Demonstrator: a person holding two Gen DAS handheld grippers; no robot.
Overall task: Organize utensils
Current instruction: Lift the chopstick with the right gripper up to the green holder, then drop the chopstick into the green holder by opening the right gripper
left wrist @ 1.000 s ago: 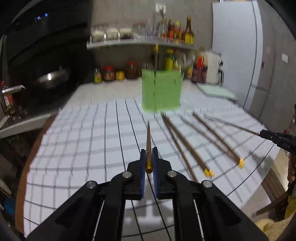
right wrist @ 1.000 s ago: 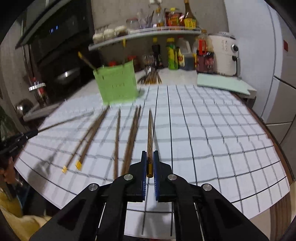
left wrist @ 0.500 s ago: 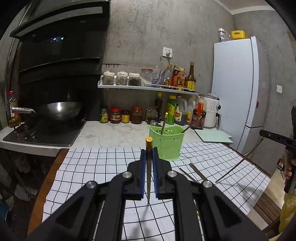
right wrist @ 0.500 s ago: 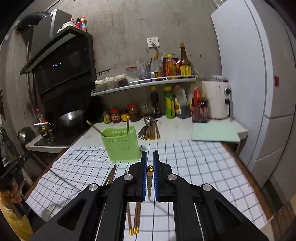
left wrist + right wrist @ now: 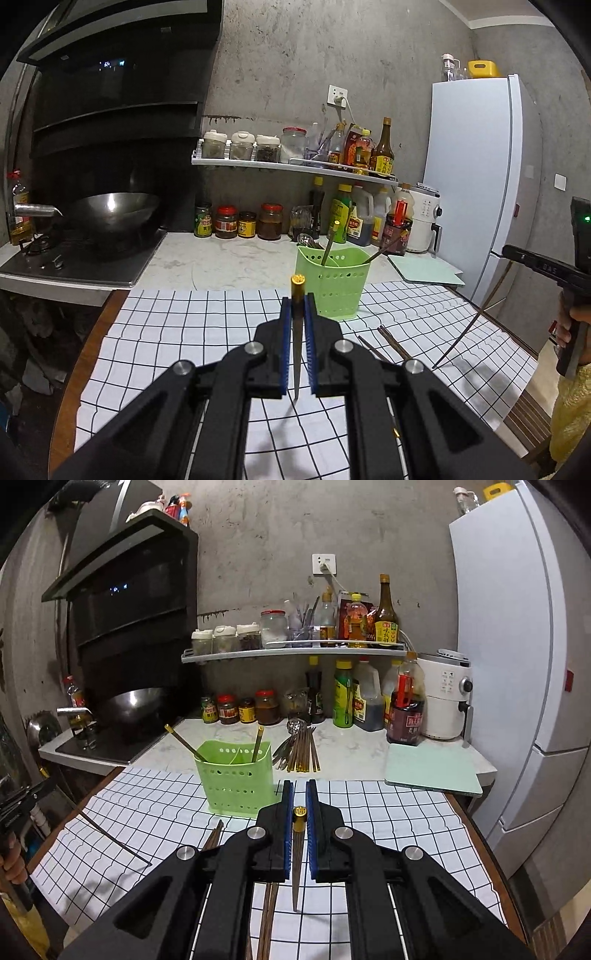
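My left gripper (image 5: pixel 297 301) is shut on a brown chopstick (image 5: pixel 297 354) with a gold cap, held above the checked cloth (image 5: pixel 177 332) with its thin tip hanging down. My right gripper (image 5: pixel 298 788) is shut on a second gold-capped chopstick (image 5: pixel 298 871), also lifted with its tip down. Straight ahead of both stands the green perforated holder (image 5: pixel 338 291) (image 5: pixel 236 775) with two chopsticks leaning in it. More chopsticks (image 5: pixel 269 912) (image 5: pixel 393 345) lie on the cloth below and beside the grippers.
On the marble counter behind the holder lie a bundle of utensils (image 5: pixel 299 753) and a pale green cutting board (image 5: pixel 432 770). Jars and bottles line the wall and shelf. A wok (image 5: pixel 110 210) sits on the stove at left, a fridge (image 5: pixel 517 664) at right.
Both grippers have risen and tilted up, lifting their chopsticks off the cloth. The sticks now hang tip down, and the holder appears farther away and lower in view.
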